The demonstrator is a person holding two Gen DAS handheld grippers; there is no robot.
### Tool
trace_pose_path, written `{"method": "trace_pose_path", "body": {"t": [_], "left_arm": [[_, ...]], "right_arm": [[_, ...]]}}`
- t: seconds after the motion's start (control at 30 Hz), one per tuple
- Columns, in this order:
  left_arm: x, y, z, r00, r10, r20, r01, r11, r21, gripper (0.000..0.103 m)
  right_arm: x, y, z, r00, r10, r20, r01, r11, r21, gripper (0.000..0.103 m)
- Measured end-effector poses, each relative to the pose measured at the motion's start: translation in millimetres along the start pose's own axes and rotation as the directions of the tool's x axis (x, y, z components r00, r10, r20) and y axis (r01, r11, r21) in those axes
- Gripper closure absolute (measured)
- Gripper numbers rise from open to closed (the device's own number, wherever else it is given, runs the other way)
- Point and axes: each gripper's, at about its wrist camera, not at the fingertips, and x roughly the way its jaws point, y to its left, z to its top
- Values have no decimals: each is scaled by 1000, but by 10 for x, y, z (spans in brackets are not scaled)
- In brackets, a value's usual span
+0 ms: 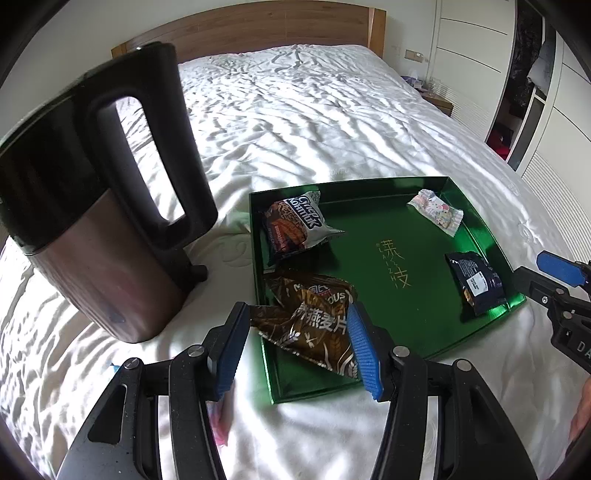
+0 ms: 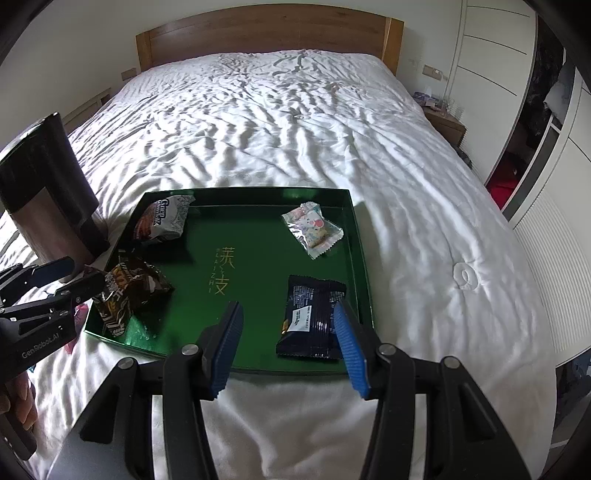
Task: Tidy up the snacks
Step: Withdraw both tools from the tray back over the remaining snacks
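Note:
A shallow green tray (image 1: pixel 406 325) (image 2: pixel 258 295) lies on the white bed with several snack packets in it. My left gripper (image 1: pixel 300 347) (image 2: pixel 79 275) hovers open over the tray's near left corner. A brown oat packet (image 1: pixel 314 325) (image 2: pixel 129 291) lies below its fingertips, and the pads do not press on it. My right gripper (image 2: pixel 290 345) (image 1: pixel 532 271) is open above the near right side. A dark blue packet (image 2: pixel 314 317) (image 1: pixel 476 280) lies flat by its right finger. At the back of the tray lie a white and orange packet (image 1: pixel 295 225) (image 2: pixel 162 218) and a pastel candy packet (image 1: pixel 437 210) (image 2: pixel 314 227).
A tall dark jug with a black handle (image 1: pixel 103 221) (image 2: pixel 48 195) stands on the bed, close to the tray's left edge. Something pink (image 1: pixel 219 421) lies on the sheet under the left gripper. A wooden headboard (image 2: pixel 266 33) is at the far end, and a nightstand (image 2: pixel 443 122) and wardrobe stand to the right.

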Motion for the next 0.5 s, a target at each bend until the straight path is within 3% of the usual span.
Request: {"method": "trace_pose_path", "body": {"t": [0.2,0.5], "left_arm": [[-282,273,-51,1000,16,17,-16,1000,-12,54],[-856,1083,-279,996,78,46,-75,996,-51,49]], "right_arm": [[-362,120,-67,999,18,37,-18,1000,-11,64],[-911,301,-208,997,20,73,-19,1000,-14,64]]}}
